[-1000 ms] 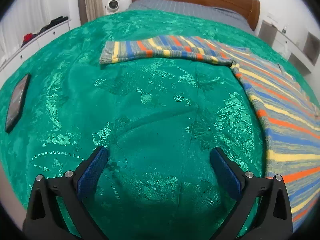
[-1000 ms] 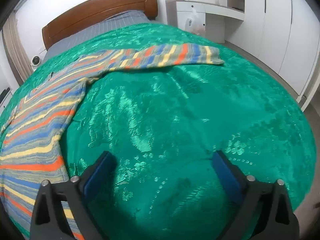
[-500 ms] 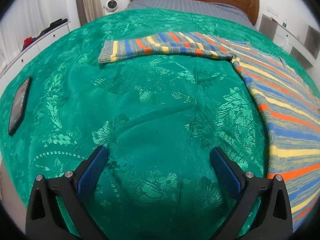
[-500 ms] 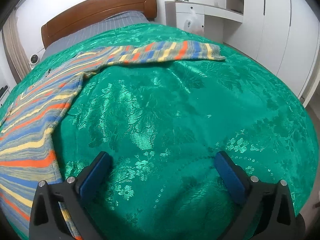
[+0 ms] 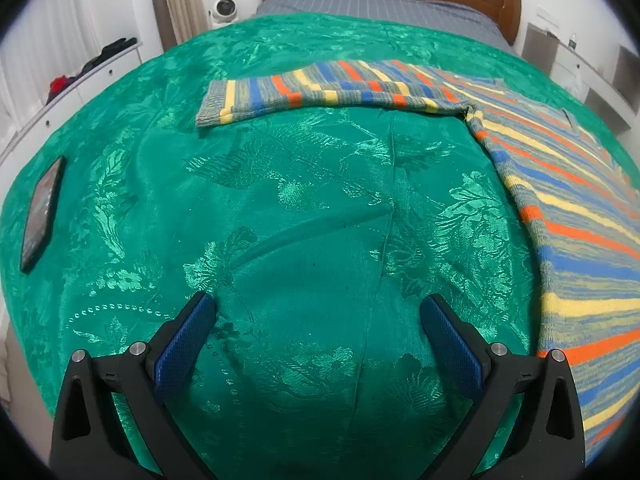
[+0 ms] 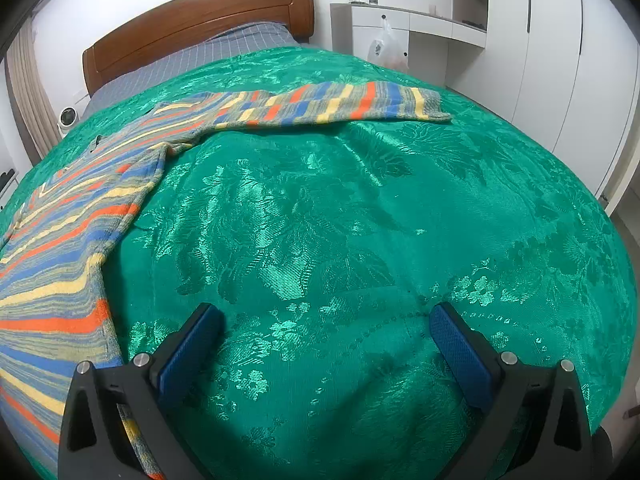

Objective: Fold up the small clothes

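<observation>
We judge that we are at the very start of the fold: the striped sweater point(image 5: 568, 184) lies spread flat on the green bedspread point(image 5: 304, 216), both sleeves stretched out sideways, and nothing is in either tool yet. Our left gripper point(image 5: 318, 322) hangs over bare bedspread with its blue-padded fingers point(image 5: 184, 340) spread wide and empty; the sweater body runs past its right finger, and the left sleeve point(image 5: 320, 90) lies well ahead, its cuff ahead and a little to the left. Our right gripper point(image 6: 326, 332) is likewise spread wide with nothing between its pads; the sweater body passes by its left finger, partly behind it, and the right sleeve point(image 6: 340, 104) stretches across far ahead, cuff off to the front right. A dark phone point(image 5: 40, 216) rests on the bedspread far to the left of the left gripper, clear of the work. The next move, as we read it, calls for each gripper to travel forward to its sleeve, come down over the cuff edge, pinch only the knit and not the slippery bedspread beneath, then carry the sleeve inward across the body.
</observation>
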Tool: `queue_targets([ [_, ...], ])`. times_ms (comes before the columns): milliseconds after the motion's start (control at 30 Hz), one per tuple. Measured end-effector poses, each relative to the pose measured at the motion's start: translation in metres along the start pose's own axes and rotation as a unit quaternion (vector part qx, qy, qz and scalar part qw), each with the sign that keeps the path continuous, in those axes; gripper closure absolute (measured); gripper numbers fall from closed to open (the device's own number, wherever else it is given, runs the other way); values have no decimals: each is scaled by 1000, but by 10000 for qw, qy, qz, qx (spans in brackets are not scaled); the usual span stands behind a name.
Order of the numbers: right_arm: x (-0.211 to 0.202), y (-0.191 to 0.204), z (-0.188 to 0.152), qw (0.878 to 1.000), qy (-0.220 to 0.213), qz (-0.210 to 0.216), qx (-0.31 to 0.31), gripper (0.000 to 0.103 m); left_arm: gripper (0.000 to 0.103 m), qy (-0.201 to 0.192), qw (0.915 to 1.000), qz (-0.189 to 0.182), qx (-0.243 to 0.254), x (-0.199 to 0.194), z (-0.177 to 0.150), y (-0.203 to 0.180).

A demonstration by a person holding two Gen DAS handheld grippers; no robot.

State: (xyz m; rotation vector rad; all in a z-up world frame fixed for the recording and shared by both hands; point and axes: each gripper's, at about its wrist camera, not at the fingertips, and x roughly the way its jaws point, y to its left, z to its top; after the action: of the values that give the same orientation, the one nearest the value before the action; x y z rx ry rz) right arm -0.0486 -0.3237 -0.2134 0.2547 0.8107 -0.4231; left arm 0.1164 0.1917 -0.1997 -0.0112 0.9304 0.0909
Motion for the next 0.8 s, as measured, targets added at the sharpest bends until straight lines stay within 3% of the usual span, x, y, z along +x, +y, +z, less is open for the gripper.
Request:
queue_targets([
  [267, -10, 4, 7, 9999, 43, -149, -32, 0, 0, -154, 9998, 74, 73, -10, 2, -2],
  [467, -88, 17, 38, 9968, -483, -604, -190, 0, 0, -803, 9964, 131, 237, -36, 3, -8],
  [633, -138, 29, 61, 9932, -601, -889, -456, 0, 0, -804, 9956, 242, 417, -35, 2, -15],
  [800, -158, 39, 67, 9924, -499, -980, -552, 1, 0, -782, 9961, 249, 308, -35, 6, -11],
])
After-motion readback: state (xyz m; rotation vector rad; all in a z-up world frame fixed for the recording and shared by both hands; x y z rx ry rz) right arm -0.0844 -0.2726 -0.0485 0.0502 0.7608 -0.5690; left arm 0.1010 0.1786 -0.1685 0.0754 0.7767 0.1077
